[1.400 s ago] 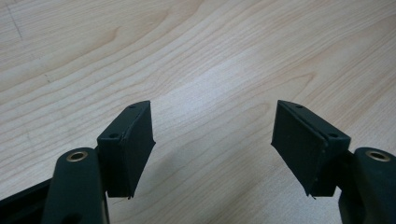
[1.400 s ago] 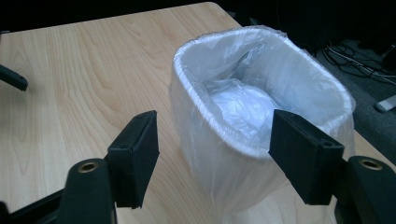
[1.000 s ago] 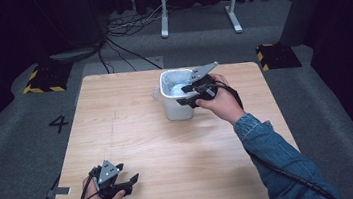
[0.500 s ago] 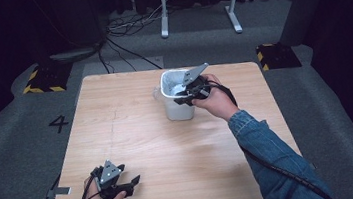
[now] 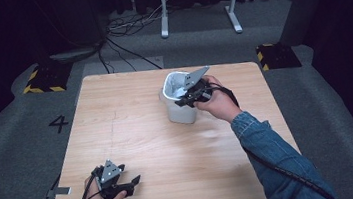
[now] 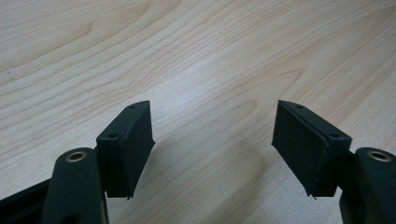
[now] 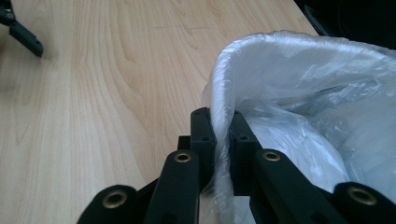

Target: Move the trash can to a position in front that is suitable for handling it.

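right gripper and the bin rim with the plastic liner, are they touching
Touching: in the right gripper view the right gripper has just closed, its pads pressing both sides of the liner-covered bin rim.

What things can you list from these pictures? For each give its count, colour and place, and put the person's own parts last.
Bin: one, white, far half of the table, right of centre.
Plastic liner: one, clear whitish, inside the bin and folded over its rim.
Table: one, light wood, centre of the high view.
Floor mat: one, grey, under the table, bearing a black 4.
Metal stand: one, pale grey, on the floor behind the table.
Left gripper: one, black, near left corner of the table, jaws open over bare wood.
Right gripper: one, black, jaws just closed onto the bin's lined rim.
Sleeve: one, blue denim, right forearm.
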A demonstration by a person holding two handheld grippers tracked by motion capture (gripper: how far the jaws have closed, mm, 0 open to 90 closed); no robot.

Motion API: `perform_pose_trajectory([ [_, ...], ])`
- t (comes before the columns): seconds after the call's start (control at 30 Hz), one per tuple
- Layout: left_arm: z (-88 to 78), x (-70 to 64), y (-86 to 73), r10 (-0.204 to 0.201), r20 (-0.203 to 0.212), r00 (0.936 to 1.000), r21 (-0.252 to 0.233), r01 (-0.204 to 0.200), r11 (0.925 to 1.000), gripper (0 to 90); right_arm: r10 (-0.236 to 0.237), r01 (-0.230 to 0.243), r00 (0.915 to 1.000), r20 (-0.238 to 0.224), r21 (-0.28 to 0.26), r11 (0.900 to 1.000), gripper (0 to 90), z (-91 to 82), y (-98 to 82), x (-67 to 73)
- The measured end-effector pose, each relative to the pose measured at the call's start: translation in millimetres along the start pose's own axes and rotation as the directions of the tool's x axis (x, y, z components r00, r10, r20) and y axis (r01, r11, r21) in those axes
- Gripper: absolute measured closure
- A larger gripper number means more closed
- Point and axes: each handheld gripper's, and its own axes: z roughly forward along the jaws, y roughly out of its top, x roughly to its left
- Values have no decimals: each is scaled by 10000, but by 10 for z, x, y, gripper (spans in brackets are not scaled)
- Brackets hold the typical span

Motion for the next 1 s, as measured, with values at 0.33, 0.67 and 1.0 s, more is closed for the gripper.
perform_pose_trajectory([
  [0.33,63,-6,62,117,101,9999,22,-117,9999,286,-698,682,9962,-513,-327,9971,835,-240,-10,303],
  [0.67,144,-60,229,751,-130,9971,354,-746,9966,254,-1489,1432,9807,-1269,-529,9883,834,-441,-112,798],
  [1.0,251,-233,375,1349,352,9902,521,-1366,9893,216,-2306,2243,9554,-1843,-546,9730,837,-608,-286,1238],
])
